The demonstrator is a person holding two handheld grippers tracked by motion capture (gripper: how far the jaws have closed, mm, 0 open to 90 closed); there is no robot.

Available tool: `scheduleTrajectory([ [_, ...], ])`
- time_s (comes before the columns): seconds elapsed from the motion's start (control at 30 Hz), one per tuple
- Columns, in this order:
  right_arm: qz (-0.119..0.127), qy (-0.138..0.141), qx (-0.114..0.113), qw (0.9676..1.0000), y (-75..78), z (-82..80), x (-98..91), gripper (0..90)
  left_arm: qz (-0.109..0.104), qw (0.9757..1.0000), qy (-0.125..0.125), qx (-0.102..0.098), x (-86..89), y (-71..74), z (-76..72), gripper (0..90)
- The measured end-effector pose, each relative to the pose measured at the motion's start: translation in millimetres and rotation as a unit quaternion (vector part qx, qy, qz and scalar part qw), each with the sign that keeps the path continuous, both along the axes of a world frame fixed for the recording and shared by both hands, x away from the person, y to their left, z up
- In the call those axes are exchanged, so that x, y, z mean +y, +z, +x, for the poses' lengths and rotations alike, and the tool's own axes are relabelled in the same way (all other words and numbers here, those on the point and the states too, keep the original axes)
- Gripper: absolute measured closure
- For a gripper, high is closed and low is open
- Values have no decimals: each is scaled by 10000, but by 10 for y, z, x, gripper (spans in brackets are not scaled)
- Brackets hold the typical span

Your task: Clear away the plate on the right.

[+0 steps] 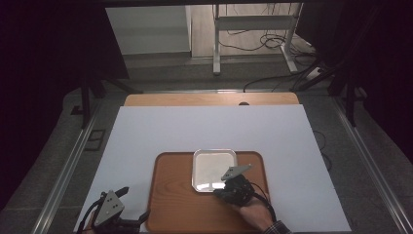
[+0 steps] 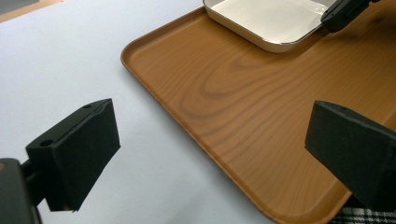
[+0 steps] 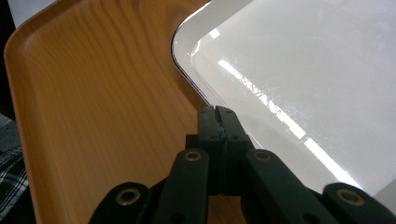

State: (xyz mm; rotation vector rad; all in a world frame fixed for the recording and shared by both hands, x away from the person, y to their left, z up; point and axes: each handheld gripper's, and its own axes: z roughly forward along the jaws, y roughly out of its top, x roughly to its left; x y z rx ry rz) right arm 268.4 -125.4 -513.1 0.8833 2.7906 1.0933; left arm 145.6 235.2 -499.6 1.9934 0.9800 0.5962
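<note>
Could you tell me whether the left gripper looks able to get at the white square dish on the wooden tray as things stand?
Probably yes. The left gripper is open by the wooden tray's near left corner, and bare tray lies between it and the white square dish. The right gripper, shut on the dish's near rim, occupies that corner only.

The table (image 1: pixel 209 126) is being viewed from above the person's side by the high view, facing forward and down. The wooden tray (image 2: pixel 243 102) is being seen close and low across its corner by the left gripper view. The white square dish (image 3: pixel 299 74) is being seen at very close range by the right gripper view. Tray and dish are being shared by all three views.
</note>
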Motion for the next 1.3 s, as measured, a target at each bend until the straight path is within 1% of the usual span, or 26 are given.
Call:
scheduleTrajectory([
  [0.1,90,-26,83,9999,11,0,-13,892,2,10000,-2,-2,0,0,0,27],
  [0.17,158,-66,66,9998,39,-1,-29,892,1,10000,-1,0,1,0,0,27],
  [0.3,187,-91,82,9997,52,-5,-46,889,7,10000,-6,-8,-2,0,-3,27],
  [0.43,248,-146,58,9996,79,-11,-62,856,12,10000,-11,-12,-3,0,-3,27],
  [0.5,306,-176,16,9994,108,-15,-82,822,12,10000,-11,-12,-3,0,-4,27],
  [0.63,328,-224,11,9992,124,-14,-100,797,5,10000,-8,-12,-2,-1,-4,27],
  [0.7,345,-260,29,9991,131,-11,-116,762,8,10000,-12,-13,-2,-1,-4,27],
  [0.73,345,-260,29,9991,131,-11,-116,762,9,10000,-12,-12,-2,0,-4,27],
  [0.77,325,-278,23,9991,134,-11,-120,735,12,10000,-13,-12,-3,0,-4,27],
  [0.83,323,-283,28,9991,136,-11,-123,726,14,10000,-15,-13,-3,0,-4,27],
  [1.0,317,-354,70,9988,143,-8,-144,656,28,10000,-21,-17,-9,0,-4,27],
  [1.1,313,-390,49,9987,154,-7,-158,634,34,10000,-26,-16,-9,0,-3,27],
  [1.13,336,-418,36,9986,166,1,-178,609,35,10000,-27,-18,-8,0,-5,27],
  [1.17,336,-418,36,9986,166,1,-178,609,33,10000,-27,-20,-7,0,-5,27],
  [1.3,365,-472,6,9982,193,9,-215,561,24,10000,-26,-22,-6,0,-5,27],
])
